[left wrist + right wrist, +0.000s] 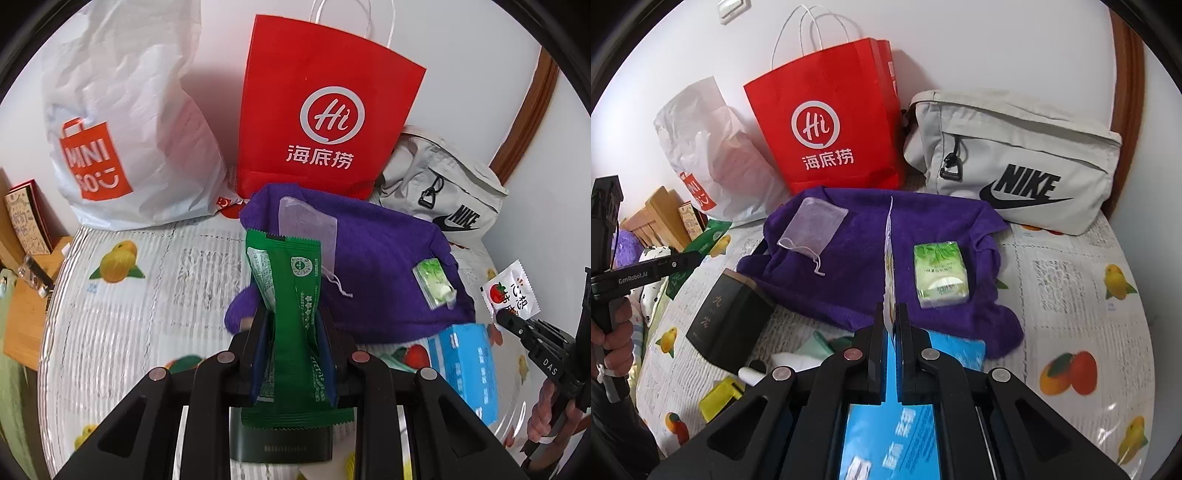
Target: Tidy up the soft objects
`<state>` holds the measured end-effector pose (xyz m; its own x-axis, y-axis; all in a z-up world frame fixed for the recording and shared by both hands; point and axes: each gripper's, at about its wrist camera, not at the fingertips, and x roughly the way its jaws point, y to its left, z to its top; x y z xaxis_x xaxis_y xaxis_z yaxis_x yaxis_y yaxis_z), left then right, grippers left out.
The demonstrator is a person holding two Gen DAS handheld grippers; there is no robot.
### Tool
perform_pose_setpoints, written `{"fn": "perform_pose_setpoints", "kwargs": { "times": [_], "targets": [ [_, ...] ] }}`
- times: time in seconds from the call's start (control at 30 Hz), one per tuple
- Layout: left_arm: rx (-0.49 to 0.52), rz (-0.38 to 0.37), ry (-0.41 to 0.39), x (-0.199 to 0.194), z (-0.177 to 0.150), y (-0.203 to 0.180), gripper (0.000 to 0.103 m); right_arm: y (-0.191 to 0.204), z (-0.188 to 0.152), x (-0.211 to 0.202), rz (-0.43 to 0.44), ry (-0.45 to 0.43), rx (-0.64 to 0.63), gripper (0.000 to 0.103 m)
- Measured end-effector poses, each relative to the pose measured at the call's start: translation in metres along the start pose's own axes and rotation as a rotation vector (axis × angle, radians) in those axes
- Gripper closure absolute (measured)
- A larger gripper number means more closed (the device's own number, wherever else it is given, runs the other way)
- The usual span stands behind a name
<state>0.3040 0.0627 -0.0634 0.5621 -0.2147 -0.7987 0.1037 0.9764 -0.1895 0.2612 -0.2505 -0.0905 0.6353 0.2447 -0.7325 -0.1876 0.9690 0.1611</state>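
My left gripper is shut on a green foil packet and holds it upright above the table; the packet also shows in the right wrist view. My right gripper is shut on a thin white sachet with a tomato picture, seen edge-on; the sachet also shows in the left wrist view. A purple towel lies on the table. On it rest a sheer drawstring pouch and a green tissue pack.
A red paper bag, a white Miniso plastic bag and a grey Nike pouch stand against the wall. A black tin, a blue pack and a yellow item lie on the fruit-print tablecloth.
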Motion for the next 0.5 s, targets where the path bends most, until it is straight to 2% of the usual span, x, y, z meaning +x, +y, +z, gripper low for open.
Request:
{"fn": "perform_pose_setpoints", "kwargs": {
  "times": [0.2,0.5],
  "targets": [
    [0.013,-0.016,0.029,0.029,0.020,-0.005,0.078,-0.001,0.014,0.030,0.010,0.032,-0.004,0.099],
    [0.011,-0.039,0.123,0.084,0.042,-0.012,0.078,-0.001,0.034,0.078,0.030,0.091,-0.014,0.099]
  ]
}}
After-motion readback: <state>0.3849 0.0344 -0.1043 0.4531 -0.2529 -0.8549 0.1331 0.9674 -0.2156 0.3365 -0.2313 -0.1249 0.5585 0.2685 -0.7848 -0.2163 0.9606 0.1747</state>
